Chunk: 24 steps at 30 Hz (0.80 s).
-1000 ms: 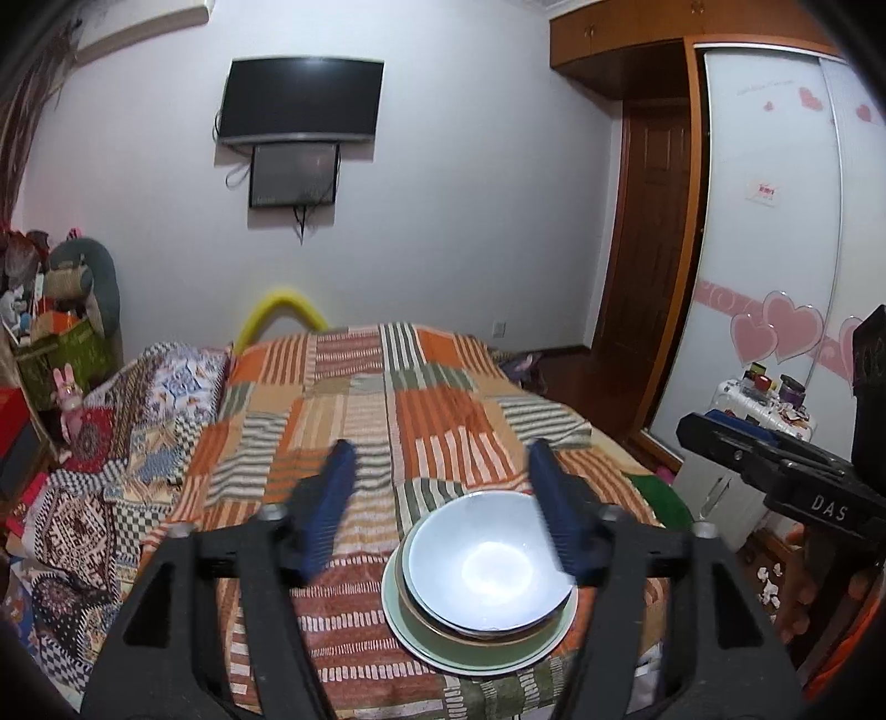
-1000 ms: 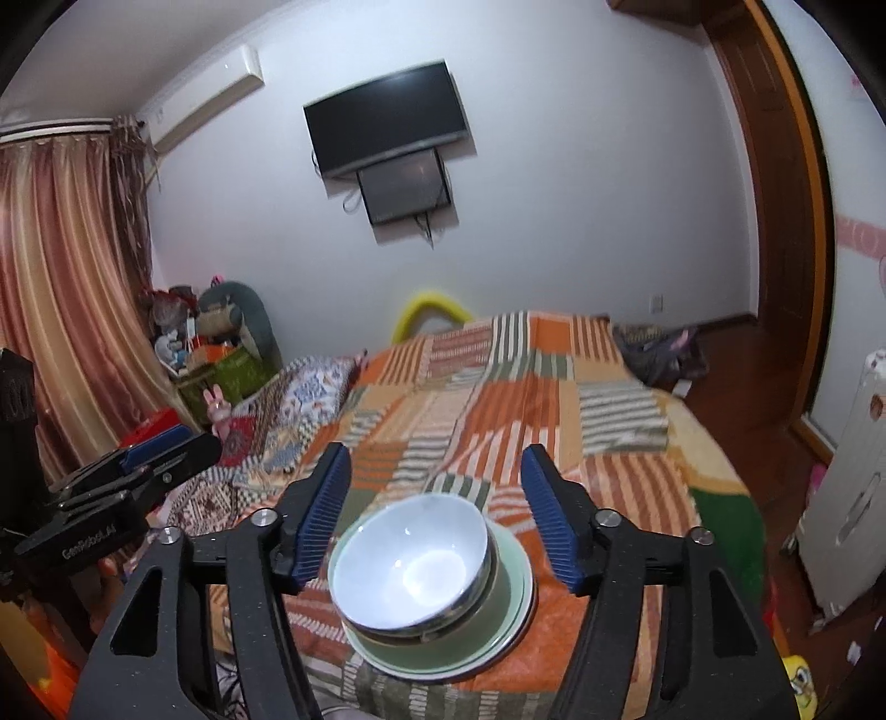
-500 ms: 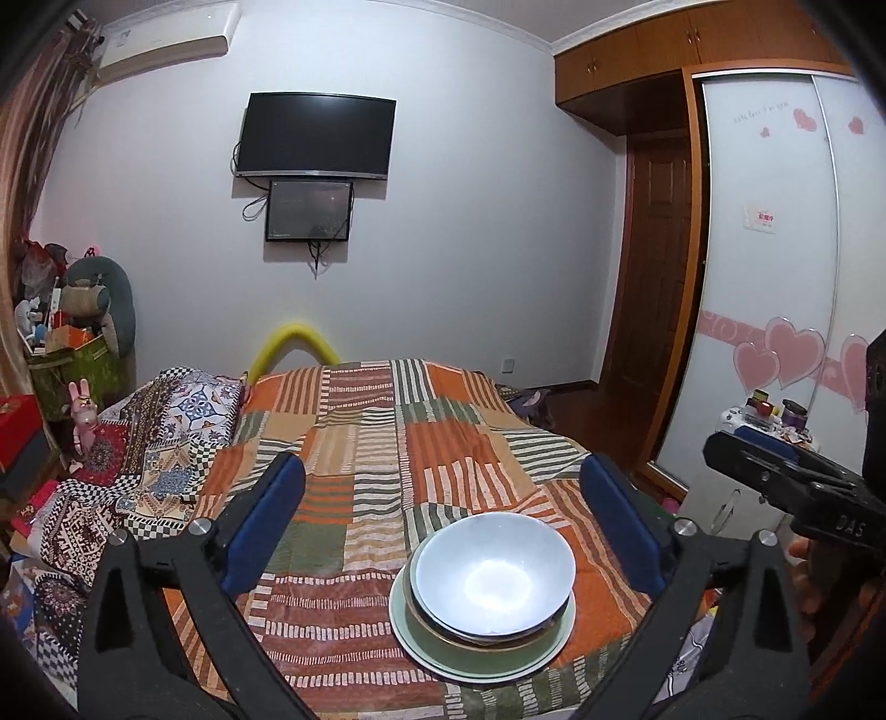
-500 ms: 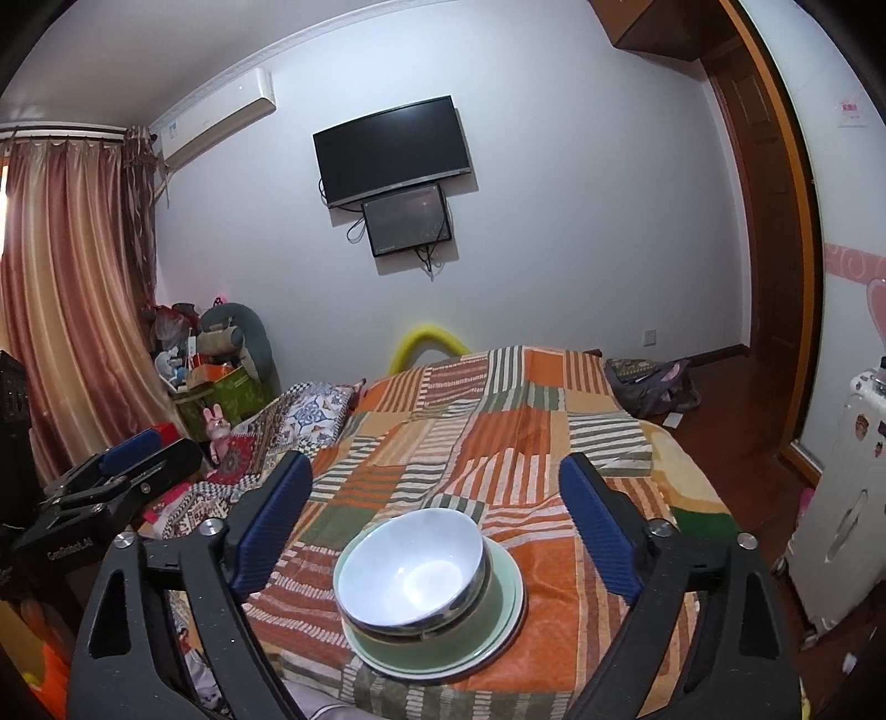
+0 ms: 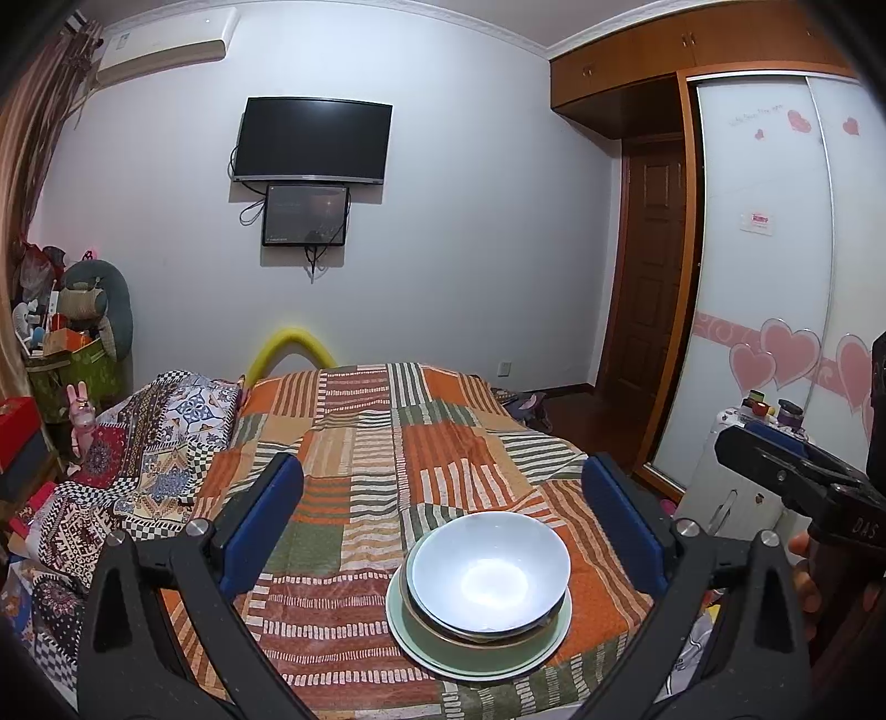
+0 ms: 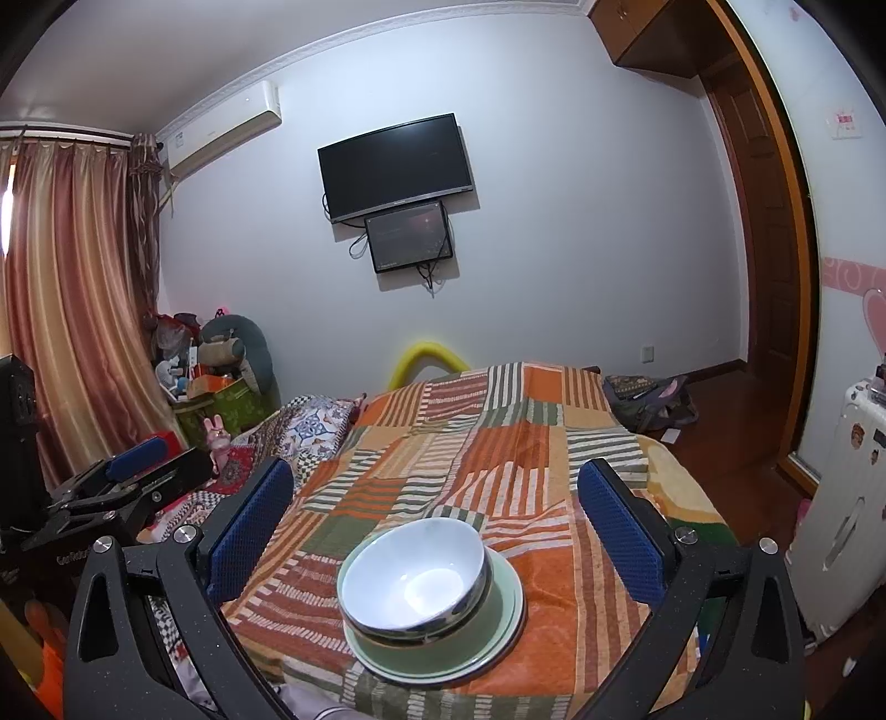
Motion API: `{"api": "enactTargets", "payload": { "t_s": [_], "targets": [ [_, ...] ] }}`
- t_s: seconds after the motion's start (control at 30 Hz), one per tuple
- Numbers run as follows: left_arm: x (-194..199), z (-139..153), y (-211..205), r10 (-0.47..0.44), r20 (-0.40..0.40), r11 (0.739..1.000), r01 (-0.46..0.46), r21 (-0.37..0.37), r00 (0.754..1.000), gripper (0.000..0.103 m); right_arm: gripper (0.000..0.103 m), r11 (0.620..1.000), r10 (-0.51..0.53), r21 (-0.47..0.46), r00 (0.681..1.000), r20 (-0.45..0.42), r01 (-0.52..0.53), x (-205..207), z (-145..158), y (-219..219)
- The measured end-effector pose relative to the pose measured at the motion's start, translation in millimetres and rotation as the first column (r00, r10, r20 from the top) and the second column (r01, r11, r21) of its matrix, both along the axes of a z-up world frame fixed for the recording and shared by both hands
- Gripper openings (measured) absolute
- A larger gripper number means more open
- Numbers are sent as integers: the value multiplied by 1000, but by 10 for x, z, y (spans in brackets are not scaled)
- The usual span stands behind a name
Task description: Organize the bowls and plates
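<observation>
Two views share one bedroom. From the left wrist, a bed (image 5: 421, 443) under a patchwork quilt of orange, green and cream stripes fills the middle, with patterned pillows (image 5: 166, 432) at its left; a dark TV (image 5: 313, 141) hangs on the white wall above a smaller screen (image 5: 306, 215), an air conditioner (image 5: 166, 41) sits high at left, and a wardrobe (image 5: 775, 304) with pink hearts stands at right beside a brown door (image 5: 648, 277). A white bowl (image 5: 490, 570) rests in a stack on a green plate (image 5: 443, 648) at the near edge of the quilt. The left gripper (image 5: 443, 520) has just been opening and stands wide, nothing pressed between its blue pads (image 5: 266, 526). The letters "DAS" show on the right gripper (image 5: 792, 476) at the right edge; faint script on the wardrobe is unreadable. From the right wrist, striped curtains (image 6: 72, 304) hang at left and a cluttered corner (image 6: 216, 376) lies beside the bed. The bowl and plate sit between and just ahead of the right gripper's blue pads (image 6: 249, 531), apart from both; it too has just been opening and stands wide. The left gripper at left bears lettering too cut off to read.
</observation>
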State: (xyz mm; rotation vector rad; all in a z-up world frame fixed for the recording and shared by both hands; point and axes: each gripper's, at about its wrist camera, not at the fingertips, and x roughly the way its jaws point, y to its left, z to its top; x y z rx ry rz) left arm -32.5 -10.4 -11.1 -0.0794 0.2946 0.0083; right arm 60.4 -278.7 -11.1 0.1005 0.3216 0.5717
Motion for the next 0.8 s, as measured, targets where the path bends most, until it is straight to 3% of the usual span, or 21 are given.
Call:
{"api": "enactTargets", "payload": {
  "t_s": [0.8],
  "targets": [
    [-53, 6, -7, -6, 11, 1000, 6, 0, 1000, 103, 103, 1000, 14, 1, 1000, 8, -14, -39, -1, -19]
  ]
}}
